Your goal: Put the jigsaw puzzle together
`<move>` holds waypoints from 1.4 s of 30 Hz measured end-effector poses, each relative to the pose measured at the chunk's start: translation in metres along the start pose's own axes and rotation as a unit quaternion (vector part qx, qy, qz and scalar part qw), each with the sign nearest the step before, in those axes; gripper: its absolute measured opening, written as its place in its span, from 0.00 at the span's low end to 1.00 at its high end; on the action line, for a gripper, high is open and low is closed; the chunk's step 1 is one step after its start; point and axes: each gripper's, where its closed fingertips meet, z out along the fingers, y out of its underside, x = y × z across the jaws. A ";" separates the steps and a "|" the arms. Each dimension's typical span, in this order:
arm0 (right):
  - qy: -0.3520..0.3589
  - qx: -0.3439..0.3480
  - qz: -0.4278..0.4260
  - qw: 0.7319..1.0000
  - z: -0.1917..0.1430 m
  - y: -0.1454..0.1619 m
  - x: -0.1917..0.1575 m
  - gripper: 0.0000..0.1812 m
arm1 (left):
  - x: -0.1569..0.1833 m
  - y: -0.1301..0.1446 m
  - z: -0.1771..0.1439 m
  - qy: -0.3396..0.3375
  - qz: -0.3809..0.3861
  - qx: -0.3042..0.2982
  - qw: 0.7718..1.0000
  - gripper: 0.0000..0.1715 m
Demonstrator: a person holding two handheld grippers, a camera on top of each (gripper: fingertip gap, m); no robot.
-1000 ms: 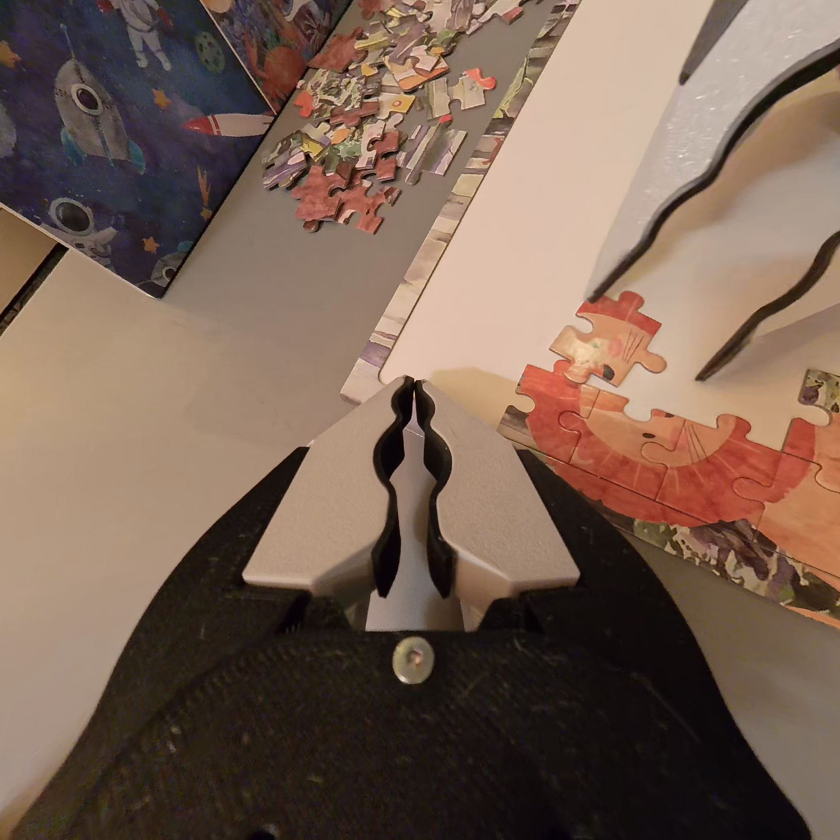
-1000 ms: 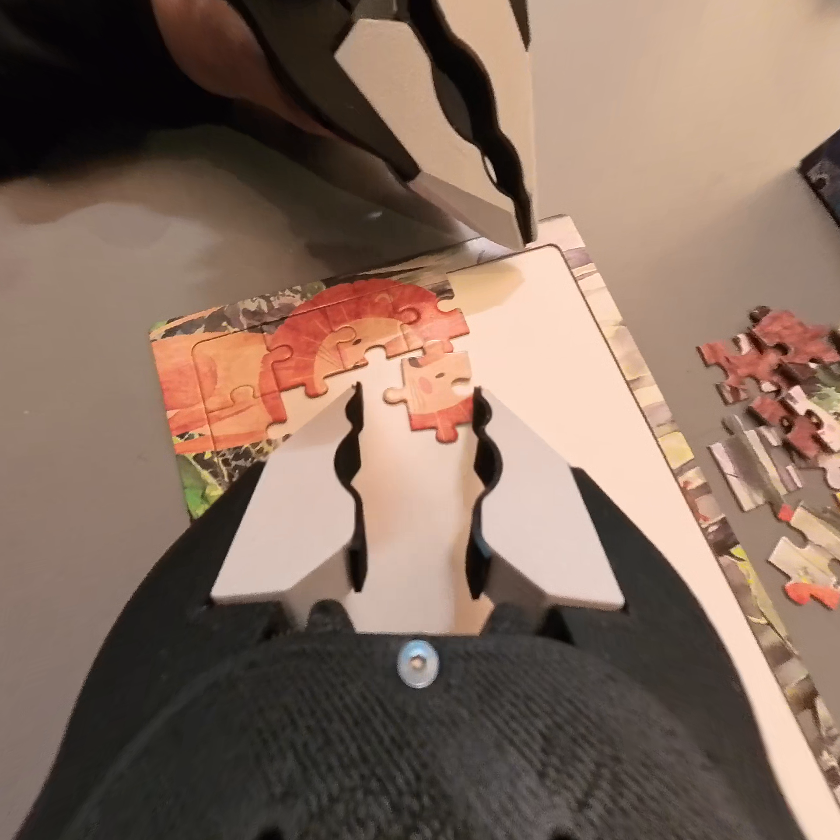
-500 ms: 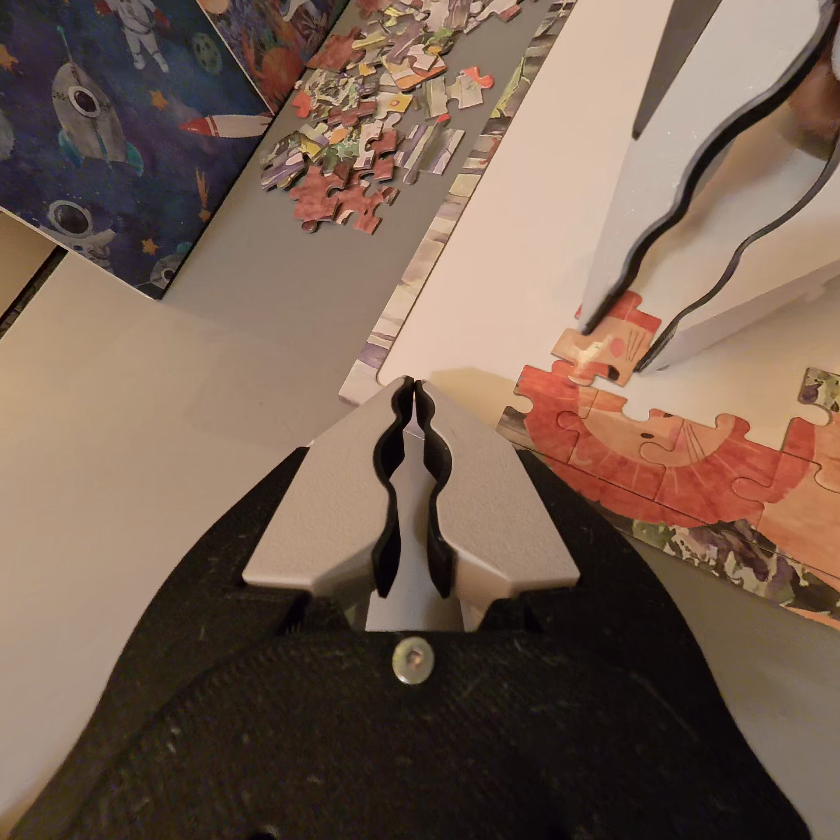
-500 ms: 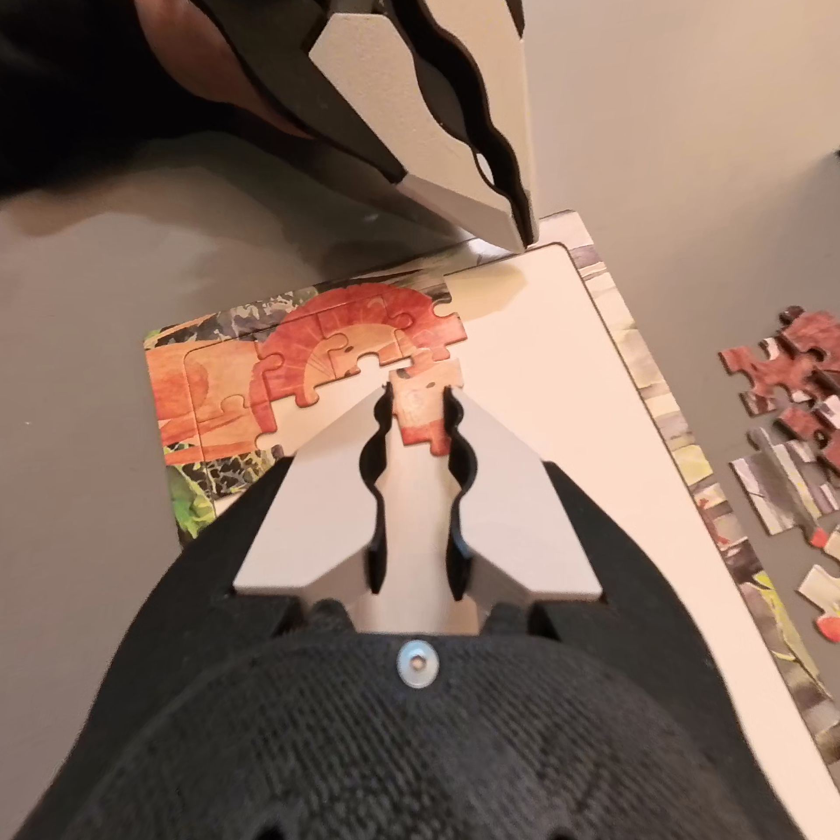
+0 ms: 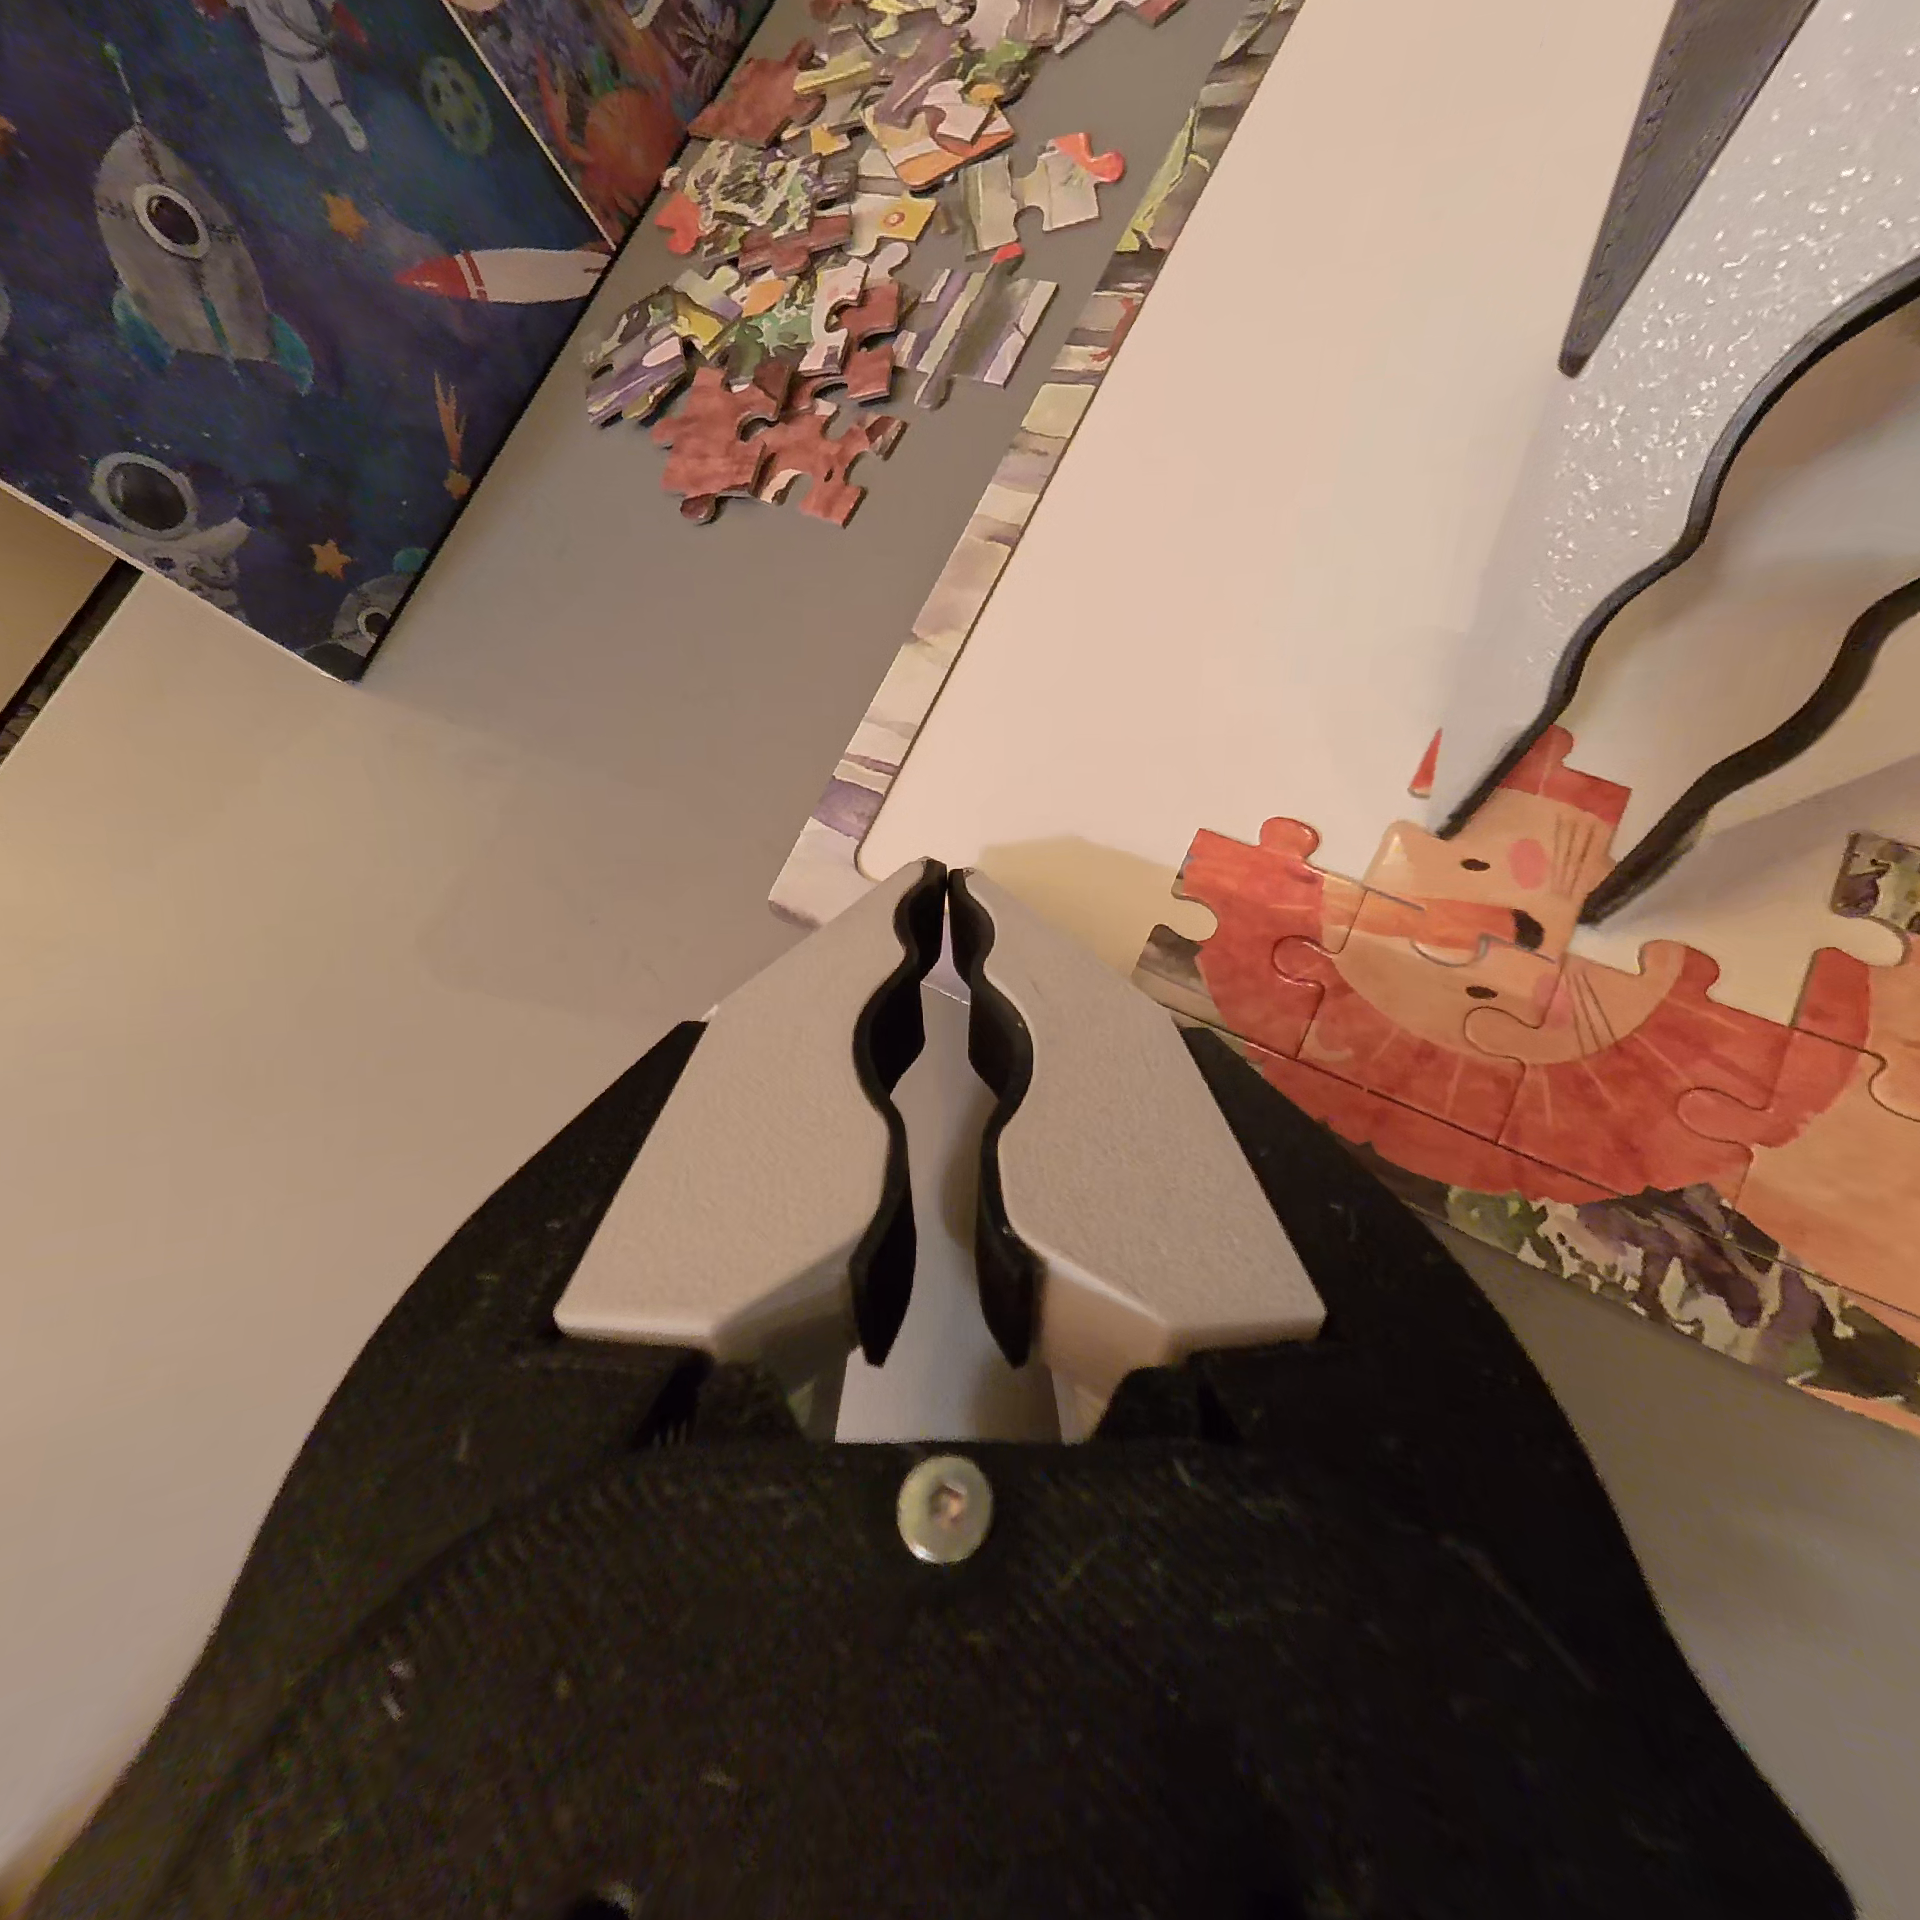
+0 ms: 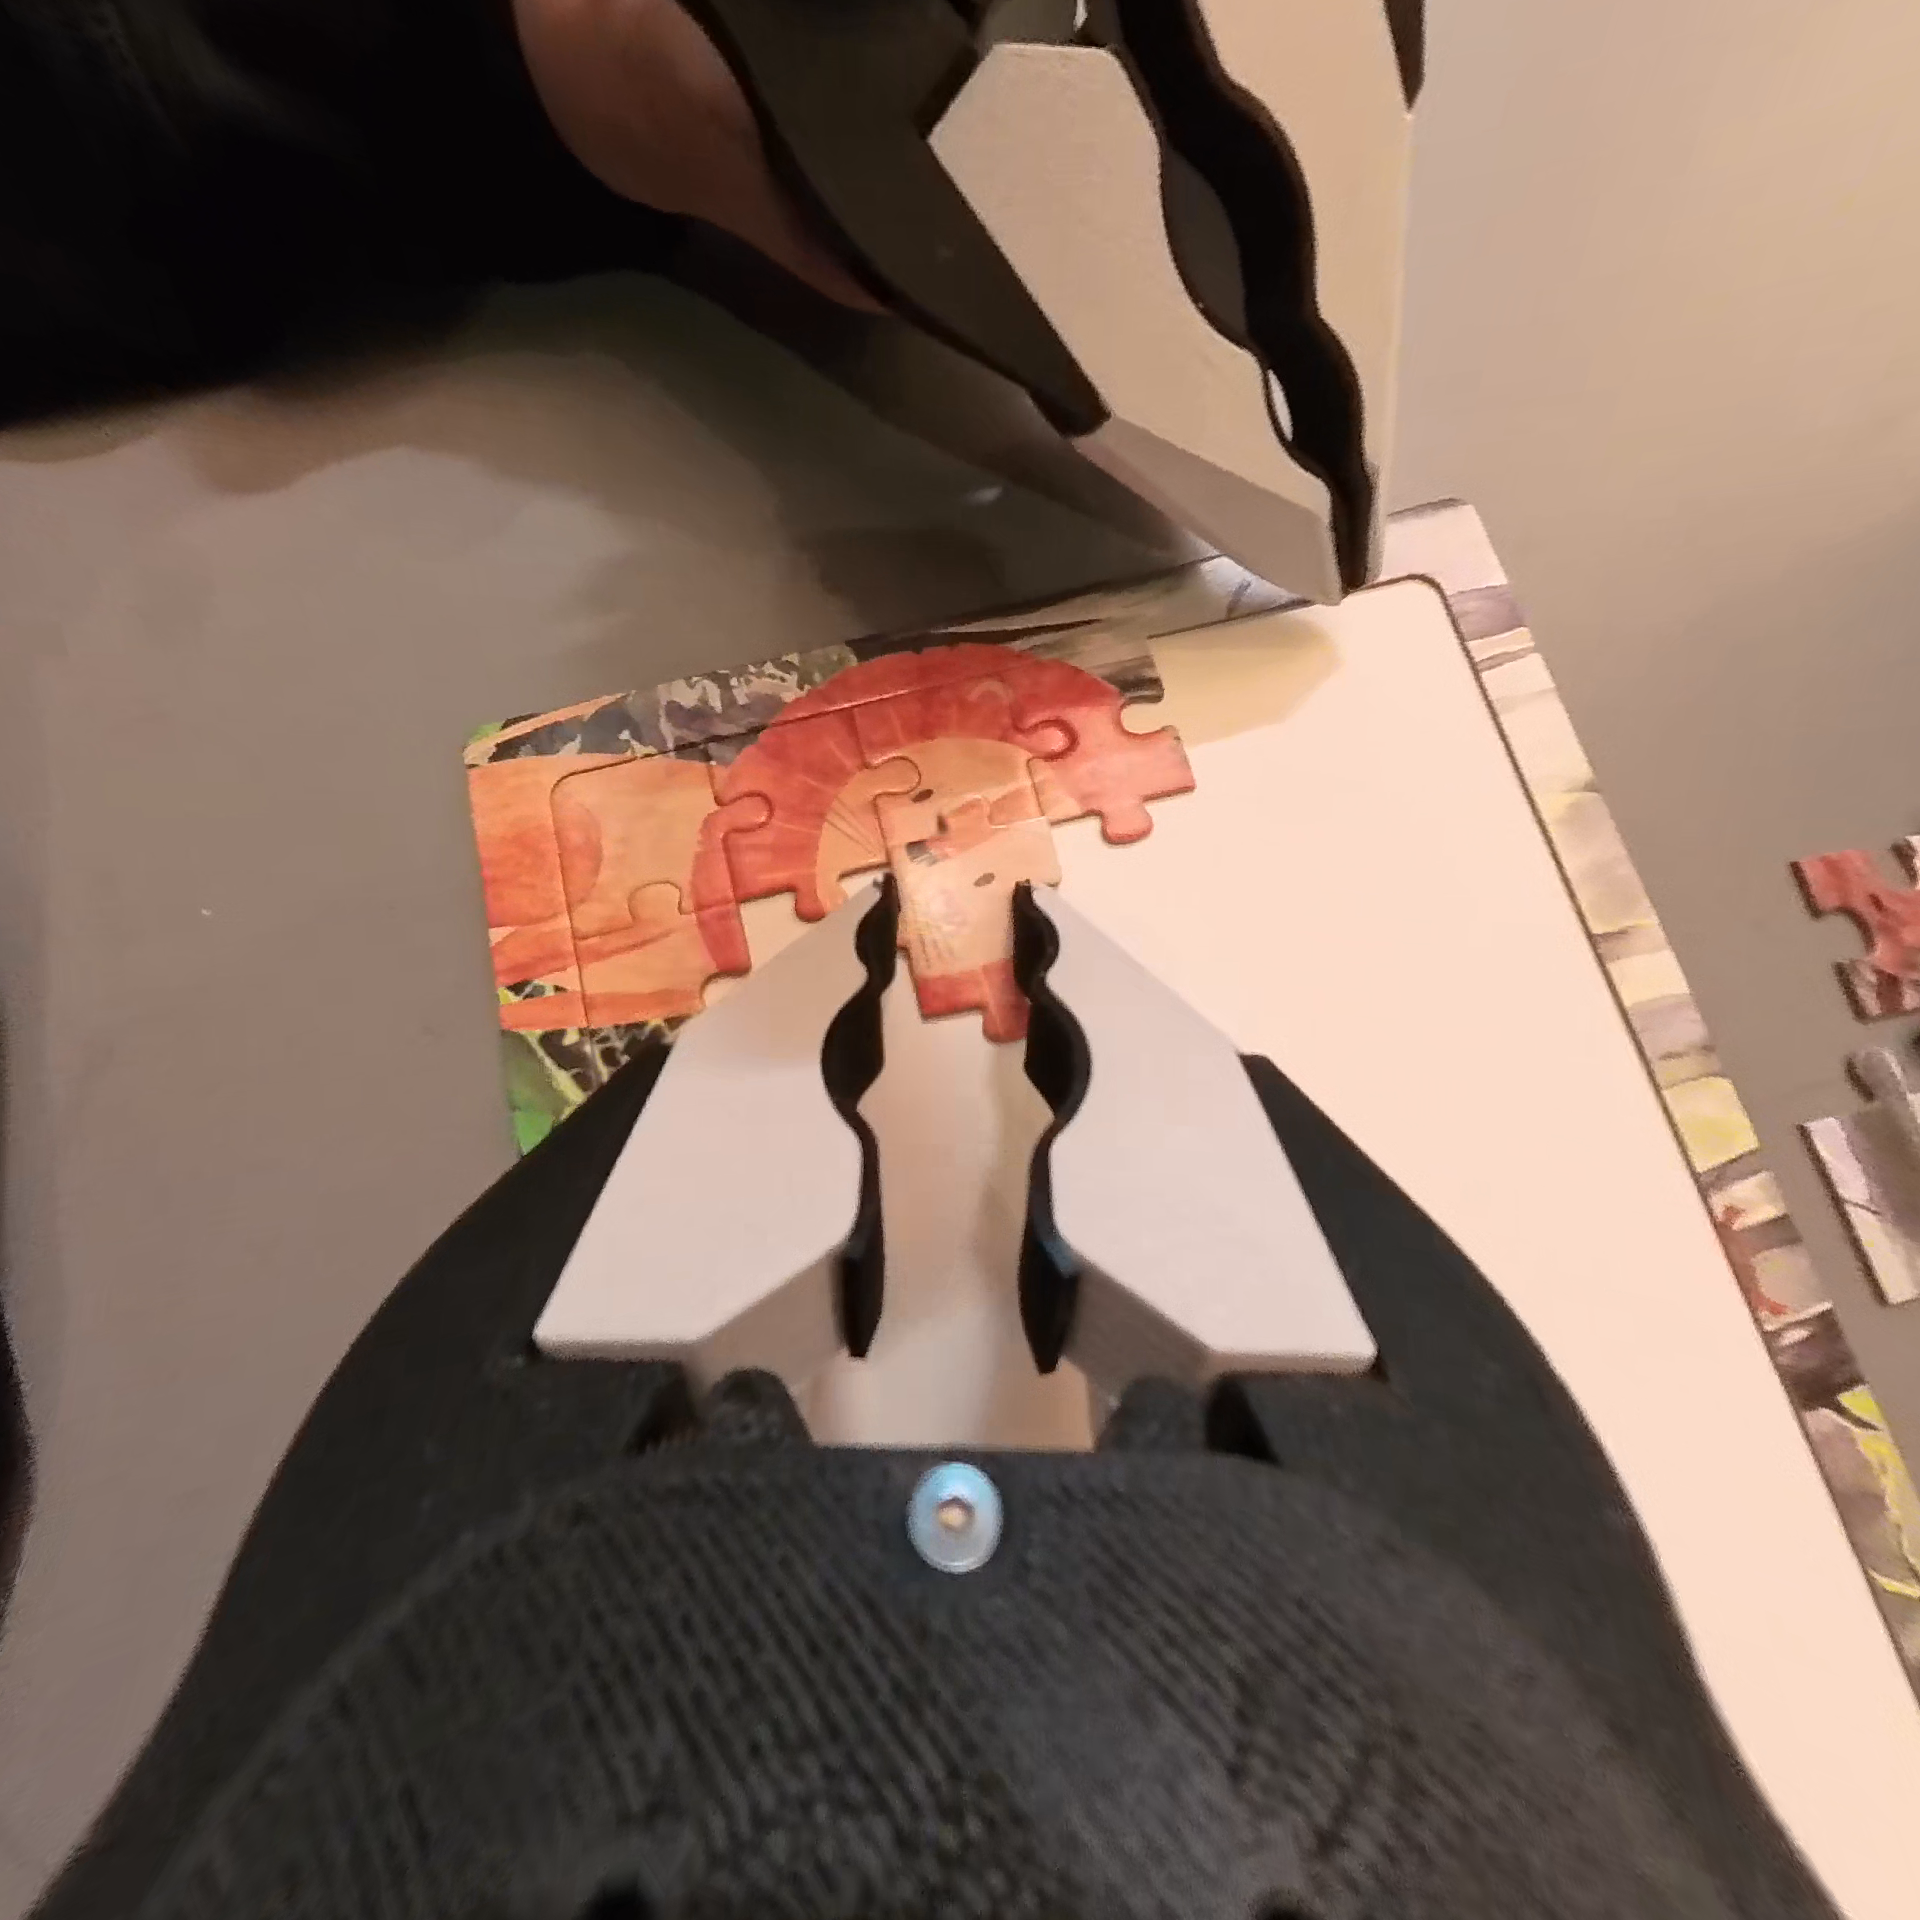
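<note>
The puzzle tray has a white floor and a printed border. A joined patch of orange lion pieces fills its near corner and also shows in the right wrist view. My right gripper is shut on a lion-face piece and holds it down against the joined patch. In the left wrist view the same gripper comes in from the upper right onto that piece. My left gripper is shut and empty, its tips on the tray's corner.
A heap of loose pieces lies on the grey table beyond the tray's long edge; a few show in the right wrist view. A dark blue box with rockets and astronauts stands at the far left. A person's hand holds the left gripper.
My right gripper came down, closed on the loose lion-face piece and slid it up against the joined lion pieces. My left gripper has not moved.
</note>
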 end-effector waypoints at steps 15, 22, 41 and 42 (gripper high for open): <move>0.006 -0.006 -0.019 1.000 -0.001 0.001 0.000 0.12 | 0.000 0.000 0.000 0.000 0.001 -0.001 1.000 0.00; -0.009 0.025 -0.007 1.000 -0.006 -0.008 -0.004 0.14 | 0.000 0.000 0.000 0.000 0.001 0.000 1.000 0.00; 0.000 0.024 -0.005 1.000 0.002 -0.007 -0.002 0.04 | 0.000 0.000 0.000 -0.001 0.003 0.000 1.000 0.00; -0.004 0.025 0.000 1.000 0.002 -0.007 -0.002 0.04 | 0.000 0.000 0.000 -0.001 0.003 -0.001 1.000 0.00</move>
